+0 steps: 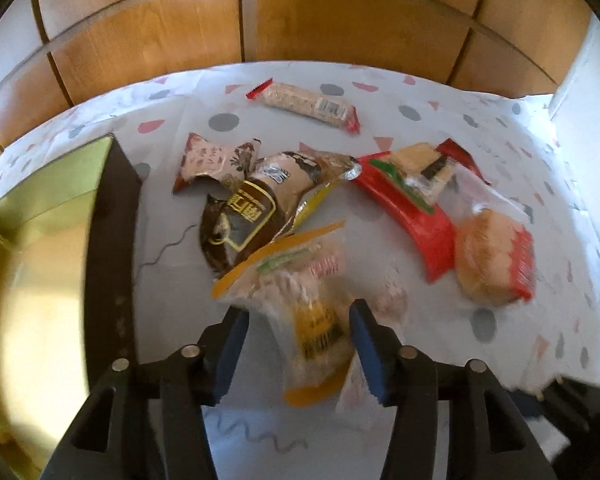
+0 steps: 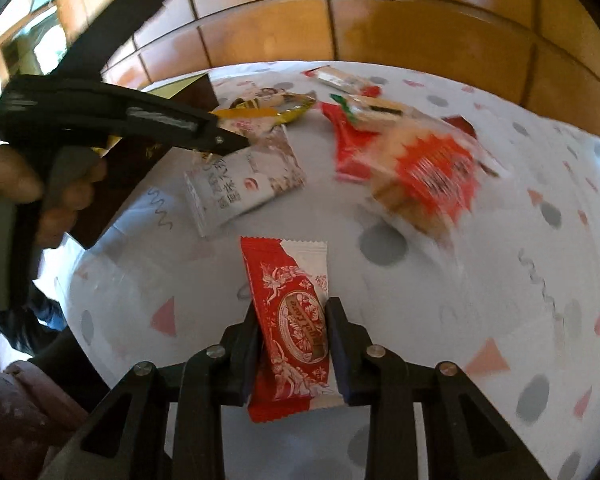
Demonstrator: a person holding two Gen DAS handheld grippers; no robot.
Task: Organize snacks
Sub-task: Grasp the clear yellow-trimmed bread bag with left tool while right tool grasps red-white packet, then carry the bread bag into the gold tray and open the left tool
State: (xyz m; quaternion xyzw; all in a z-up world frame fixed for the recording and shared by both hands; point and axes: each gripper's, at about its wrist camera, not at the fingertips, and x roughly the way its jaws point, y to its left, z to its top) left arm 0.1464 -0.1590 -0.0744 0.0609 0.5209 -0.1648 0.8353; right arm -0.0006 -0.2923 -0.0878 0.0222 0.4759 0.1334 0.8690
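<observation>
My left gripper [image 1: 299, 309] hangs over a blurred clear packet with yellow ends [image 1: 308, 312]. The packet lies between the blue pads [image 1: 232, 356]; the right pad touches it and a gap shows at the left pad, so the jaws stand open. In the right wrist view the left gripper [image 2: 236, 142] points at the snack pile, a yellow strip [image 2: 246, 113] at its tip. My right gripper [image 2: 294, 306] is shut on a red-and-white candy packet [image 2: 288, 280], which is pinched at both sides above the cloth.
A gold-lined box [image 1: 32, 280] with a dark wall [image 1: 112, 240] stands at the left. Loose snacks lie on the patterned cloth [image 1: 420, 344]: a brown packet [image 1: 252, 208], a cracker bar [image 1: 304, 102], a red packet [image 1: 416, 216], a bun packet [image 1: 496, 256] and a white packet [image 2: 240, 184]. A wooden panel wall rises behind the table.
</observation>
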